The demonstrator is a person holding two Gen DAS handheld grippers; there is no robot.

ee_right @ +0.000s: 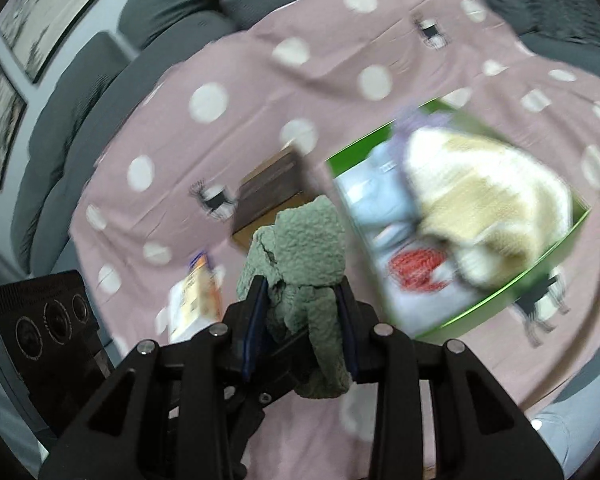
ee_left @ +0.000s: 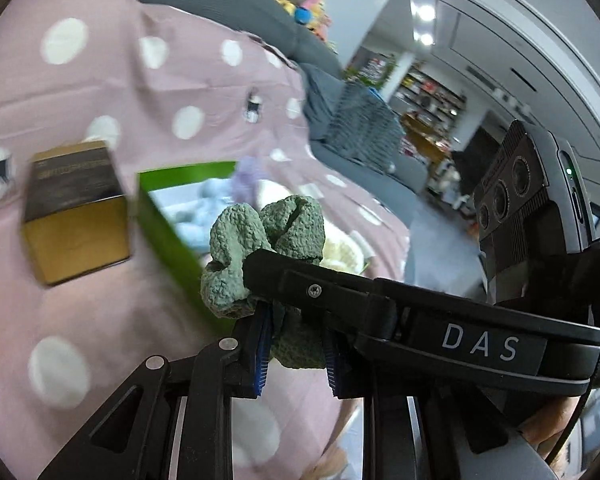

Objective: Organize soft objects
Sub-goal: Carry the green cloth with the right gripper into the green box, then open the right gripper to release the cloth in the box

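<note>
Green textured cloth (ee_left: 268,236) is bunched between both tools at once, held in the air above the pink polka-dot blanket (ee_left: 148,92). The left tool (ee_left: 296,356) pinches the cloth's lower folds between its blue-padded fingers (ee_left: 262,352), and the rest of the cloth bulges above them. The right tool (ee_right: 300,320) is also pressed onto the same cloth (ee_right: 304,252), with the fabric crumpled between its two pads and a tail hanging below. In the left wrist view the right tool's black body crosses in front of the cloth.

Just beyond the cloth sits a green-walled box (ee_right: 480,312) lying open on the blanket. Inside it lie a cream and tan fuzzy item (ee_right: 484,208), a pale blue soft thing (ee_right: 376,196), a red knitted piece (ee_right: 416,270) and a bit of lilac fabric (ee_right: 416,120); blur hides finer detail. Beside the green box, on its far side from the cream item, stands a gold and dark carton (ee_left: 76,216). A small orange and white packet (ee_right: 198,296) lies on the blanket near the carton. Grey sofa cushions (ee_right: 100,92) rise behind the blanket.
</note>
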